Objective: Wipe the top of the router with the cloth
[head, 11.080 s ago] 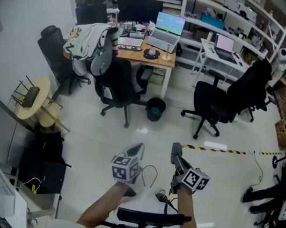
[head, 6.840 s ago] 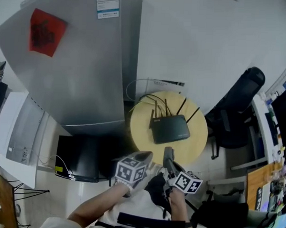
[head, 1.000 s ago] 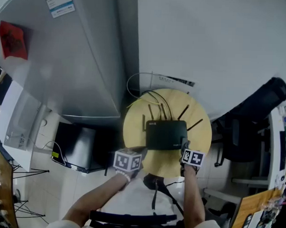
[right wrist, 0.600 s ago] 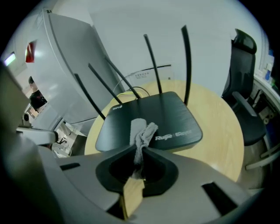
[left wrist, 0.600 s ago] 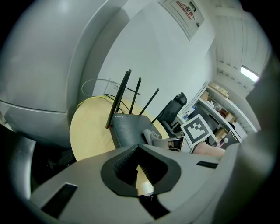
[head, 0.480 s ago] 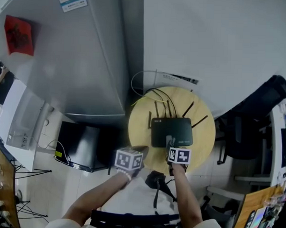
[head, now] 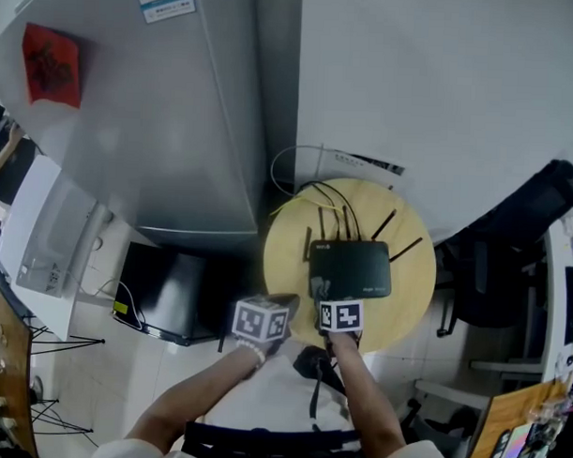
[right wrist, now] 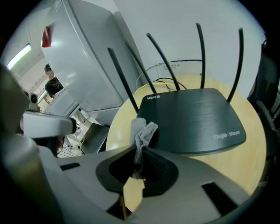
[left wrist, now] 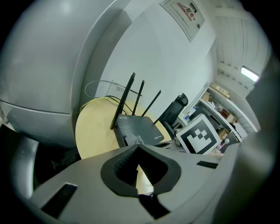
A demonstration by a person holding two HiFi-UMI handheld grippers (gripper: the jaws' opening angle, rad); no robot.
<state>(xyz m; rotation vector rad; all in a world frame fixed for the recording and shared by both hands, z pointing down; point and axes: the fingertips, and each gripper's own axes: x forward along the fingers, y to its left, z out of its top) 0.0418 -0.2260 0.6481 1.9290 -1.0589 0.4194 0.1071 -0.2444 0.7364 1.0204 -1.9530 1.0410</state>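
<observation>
Cloth (right wrist: 142,132) is pinched between the jaws of the right gripper (right wrist: 139,162). They are clamped on its lower folds, and a pale wad sticks out just past the tips. That wad looks to be resting on the corner of the router (right wrist: 192,117) nearest the tool, at the left end of the lid as the gripper faces it. I cannot tell how firmly it presses.

Off to the left of this gripper, the left gripper (left wrist: 136,151) hangs over the near rim of the round wooden table (left wrist: 94,131). Its jaws are together with nothing between them, and it stands apart from the router.

Ahead and to the right of the cloth stretches the rest of the dark, flat lid. I judge the wiping to be under way, with the stroke at the lid's left end and most of the surface yet to be covered.

The next move calls for drawing the wad rightward and forward across the lid with light, even pressure, in overlapping passes. Each pass should stop short of the antennas (right wrist: 162,57), which stand upright along the edge farthest from the jaws. The router looks light, so a hard push may slide it on the table. The idle left gripper could steady its side.

Beyond the antennas, cables (head: 318,191) trail off the table's back toward the wall.
</observation>
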